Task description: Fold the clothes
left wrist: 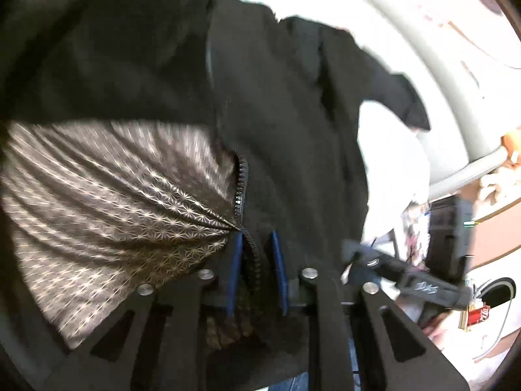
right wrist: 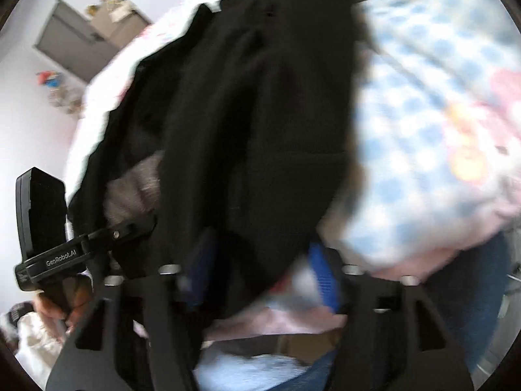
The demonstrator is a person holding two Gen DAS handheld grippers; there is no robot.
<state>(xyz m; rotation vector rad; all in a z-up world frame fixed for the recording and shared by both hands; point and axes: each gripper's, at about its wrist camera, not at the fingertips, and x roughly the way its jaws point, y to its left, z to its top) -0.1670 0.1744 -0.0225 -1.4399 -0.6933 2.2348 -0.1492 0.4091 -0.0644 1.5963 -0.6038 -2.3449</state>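
A black zip-up jacket with a shiny star-patterned lining fills the left wrist view, its front turned back. My left gripper is shut on the jacket's zipper edge, with the zipper teeth running between the two blue pads. In the right wrist view the same black jacket hangs in blurred folds. My right gripper stands open there, a fold of the black cloth lying between its pads. The right-hand blue pad shows apart from the cloth; the left-hand one is half hidden.
The jacket lies over a bed cover with blue checks and pink prints. The other gripper's black body is at the right; the left one's body and a hand show at the left. A grey door is far back.
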